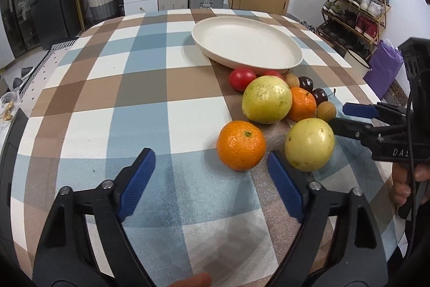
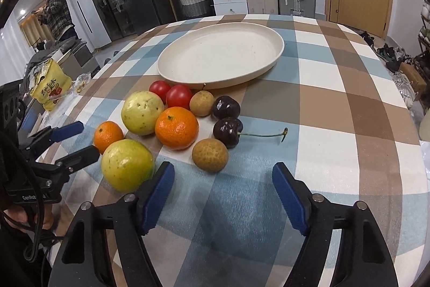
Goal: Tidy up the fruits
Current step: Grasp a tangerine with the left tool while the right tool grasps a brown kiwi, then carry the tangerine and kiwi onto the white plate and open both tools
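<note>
My left gripper (image 1: 211, 166) hangs over the checked cloth (image 1: 113, 88), jaws apart, nothing between the blue pads (image 1: 139, 179). The near mandarin (image 1: 241, 145) sits just ahead of the gap, towards my right finger; no contact seen.

My right gripper (image 2: 223, 179) is likewise apart, with only cloth between its pads. The near guava (image 2: 126, 165) lies just outside its left finger, touching it or very nearly; I cannot tell which.

The fruit sits in one cluster on the cloth, in front of the plate (image 2: 188, 77), none of it on the plate. From the right wrist view:
- two tomatoes (image 2: 178, 96) closest to the plate rim
- far guava (image 2: 142, 112) beside them
- second mandarin (image 2: 176, 127) in the middle, against the far guava
- far longan (image 2: 202, 103) next to the tomatoes
- two cherries (image 2: 226, 131), the nearer one with a long stem lying to the right
- near longan (image 2: 210, 155) at the front, just ahead of my right gripper's gap

Each gripper shows at the edge of the other's view, flanking the cluster. A person (image 2: 57, 14) stands in the background, well away from the table.
</note>
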The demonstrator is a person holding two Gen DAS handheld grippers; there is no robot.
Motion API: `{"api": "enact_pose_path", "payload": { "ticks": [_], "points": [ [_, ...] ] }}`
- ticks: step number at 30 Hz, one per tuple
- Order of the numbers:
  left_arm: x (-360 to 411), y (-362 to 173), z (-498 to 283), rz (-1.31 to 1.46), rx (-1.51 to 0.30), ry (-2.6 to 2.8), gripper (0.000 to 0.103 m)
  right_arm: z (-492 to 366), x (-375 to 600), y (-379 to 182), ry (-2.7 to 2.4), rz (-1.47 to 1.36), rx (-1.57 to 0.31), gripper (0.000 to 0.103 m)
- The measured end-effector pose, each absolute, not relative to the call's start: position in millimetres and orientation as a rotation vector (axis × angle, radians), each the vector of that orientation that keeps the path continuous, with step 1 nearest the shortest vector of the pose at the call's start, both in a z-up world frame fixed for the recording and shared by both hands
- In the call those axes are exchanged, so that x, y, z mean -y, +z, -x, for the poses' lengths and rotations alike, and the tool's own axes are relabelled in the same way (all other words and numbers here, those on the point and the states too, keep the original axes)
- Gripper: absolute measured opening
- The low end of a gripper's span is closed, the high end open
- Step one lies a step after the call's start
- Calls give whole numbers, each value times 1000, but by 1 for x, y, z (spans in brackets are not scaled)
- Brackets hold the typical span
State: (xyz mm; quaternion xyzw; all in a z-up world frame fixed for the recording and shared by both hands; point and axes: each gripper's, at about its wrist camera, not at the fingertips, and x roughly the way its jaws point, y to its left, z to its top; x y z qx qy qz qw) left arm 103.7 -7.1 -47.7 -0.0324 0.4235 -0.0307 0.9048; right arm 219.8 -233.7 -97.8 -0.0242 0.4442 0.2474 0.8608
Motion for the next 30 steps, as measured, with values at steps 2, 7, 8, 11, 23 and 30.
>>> {"api": "enact_pose_path", "payload": {
  "ticks": [2,7,8,11,23,30],
  "points": [
    [9,-50,-107,61,-887,-74,75,-222,231,-100,529,51,-941,71],
    [9,-53,-112,88,-909,-111,64,-222,223,-100,532,74,-934,65],
    [9,-54,-114,100,-918,-125,62,-223,222,-99,531,71,-936,62],
    [14,-56,-117,104,-930,-140,55,-222,222,-99,529,64,-939,54],
    [21,-56,-121,107,-931,-181,38,-220,224,-100,584,42,-938,29],
    [20,-55,-118,113,-917,-185,37,-215,230,-98,590,23,-926,29]
  ]
}}
